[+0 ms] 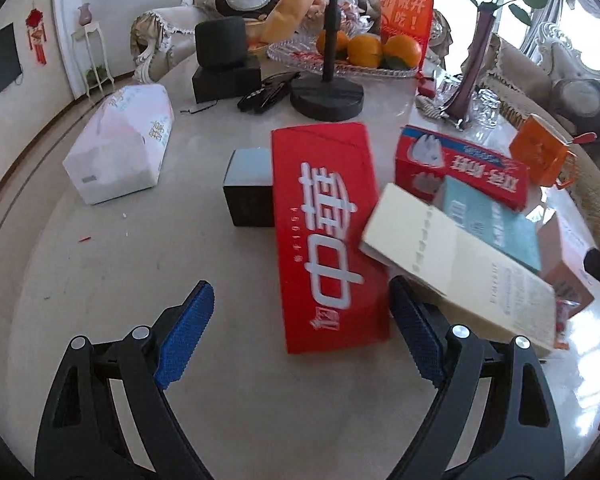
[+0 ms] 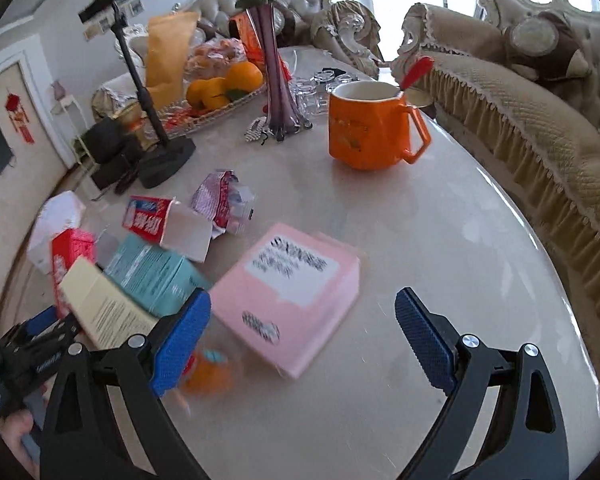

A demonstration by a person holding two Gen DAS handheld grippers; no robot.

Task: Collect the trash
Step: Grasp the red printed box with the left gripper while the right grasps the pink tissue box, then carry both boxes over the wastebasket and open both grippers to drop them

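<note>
Left wrist view: left gripper [image 1: 300,334] gapes empty over the red carton [image 1: 324,236] lying flat on the table [image 1: 140,272]; right gripper [image 2: 302,334] spread, empty, over the pink box [image 2: 288,300].

The left gripper [image 1: 302,334] points steeply downward with its blue-padded jaws spread wide and nothing between them. The right gripper [image 2: 302,340] tilts down likewise, jaws wide and empty. At the right view's lower left edge, what seems a hand [image 2: 18,434] grips the left tool.

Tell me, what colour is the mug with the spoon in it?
The mug is orange, white inside; clearest in the right wrist view.
</note>
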